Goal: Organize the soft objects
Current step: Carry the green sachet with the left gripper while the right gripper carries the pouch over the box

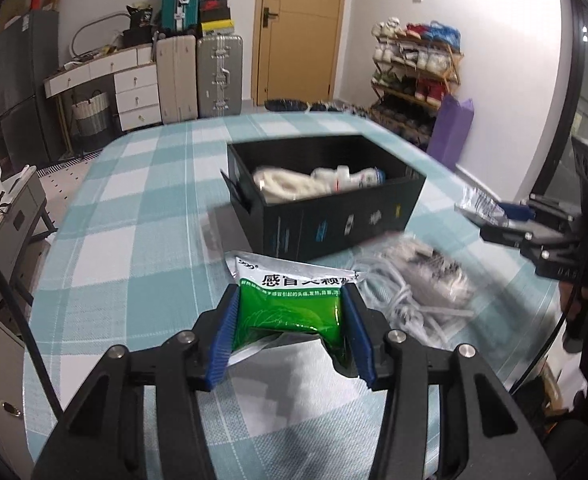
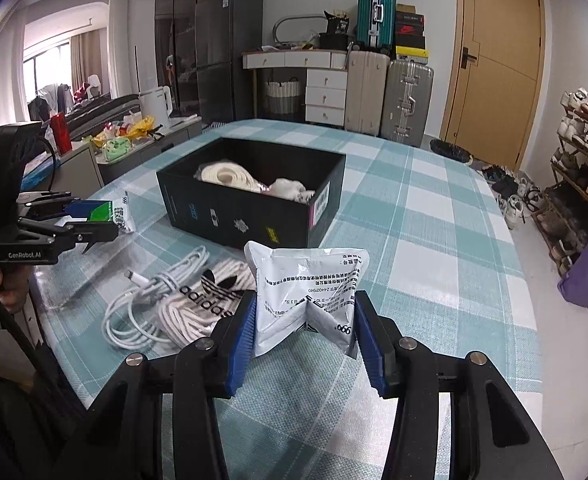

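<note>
My left gripper (image 1: pixel 290 304) is shut on a green and silver medicine sachet (image 1: pixel 290 300), held above the checked tablecloth. My right gripper (image 2: pixel 305 320) is shut on a silver sachet (image 2: pixel 305 292) shown by its printed back. Each gripper shows in the other's view: the right gripper (image 1: pixel 489 216) with its sachet, the left gripper (image 2: pixel 90 220) with its green sachet (image 2: pixel 112 214). A black open box (image 1: pixel 333 216) (image 2: pixel 254 208) stands ahead, holding cream rope and white soft items. A white cable (image 2: pixel 146 300) and a bagged adidas item (image 2: pixel 210 300) lie on the cloth before the box.
The table (image 2: pixel 433 240) has a teal and white checked cloth. Suitcases (image 2: pixel 405 100), a white drawer desk (image 2: pixel 313 80) and a wooden door (image 2: pixel 497 60) stand behind. A shoe rack (image 2: pixel 581 168) is at the right, and a cluttered side cabinet (image 2: pixel 134 140) at the left.
</note>
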`<state>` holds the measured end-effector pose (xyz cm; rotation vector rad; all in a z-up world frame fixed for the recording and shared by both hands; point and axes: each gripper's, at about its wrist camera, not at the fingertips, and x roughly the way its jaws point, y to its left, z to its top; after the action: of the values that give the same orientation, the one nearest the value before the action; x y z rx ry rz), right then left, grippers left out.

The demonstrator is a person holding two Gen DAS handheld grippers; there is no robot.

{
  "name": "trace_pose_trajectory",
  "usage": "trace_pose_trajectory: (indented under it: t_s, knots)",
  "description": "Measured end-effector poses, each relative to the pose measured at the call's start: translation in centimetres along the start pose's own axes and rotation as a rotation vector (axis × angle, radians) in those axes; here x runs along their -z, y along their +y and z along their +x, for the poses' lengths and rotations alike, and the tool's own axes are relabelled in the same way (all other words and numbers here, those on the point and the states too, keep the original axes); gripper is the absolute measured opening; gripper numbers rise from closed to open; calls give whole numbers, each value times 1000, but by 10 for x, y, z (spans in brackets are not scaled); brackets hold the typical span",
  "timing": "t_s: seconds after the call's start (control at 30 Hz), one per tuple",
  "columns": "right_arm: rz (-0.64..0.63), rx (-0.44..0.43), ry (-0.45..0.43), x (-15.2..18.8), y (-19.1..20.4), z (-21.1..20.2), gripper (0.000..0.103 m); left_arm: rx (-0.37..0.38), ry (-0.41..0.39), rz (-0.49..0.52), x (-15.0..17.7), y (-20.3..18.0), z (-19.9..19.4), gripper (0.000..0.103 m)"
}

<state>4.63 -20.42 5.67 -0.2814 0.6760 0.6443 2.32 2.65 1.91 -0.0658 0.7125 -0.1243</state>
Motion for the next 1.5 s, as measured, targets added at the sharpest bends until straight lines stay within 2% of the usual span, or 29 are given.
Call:
trace_pose_trajectory:
  t_s: [0.27, 0.63, 1.07, 1.5]
  knots:
    - [9, 0, -49, -16, 2, -8, 48, 3, -76, -29, -24, 1, -7, 49]
    - [21, -16, -98, -40, 9, -7, 48, 2, -135, -45, -54, -4, -2, 49]
    - [20, -28, -116, -68, 12, 9, 48, -11, -154, -37, -75, -15, 20, 49]
    - [32, -27, -94, -89, 12, 37, 48, -27, -147, -37, -88, -19, 50, 49]
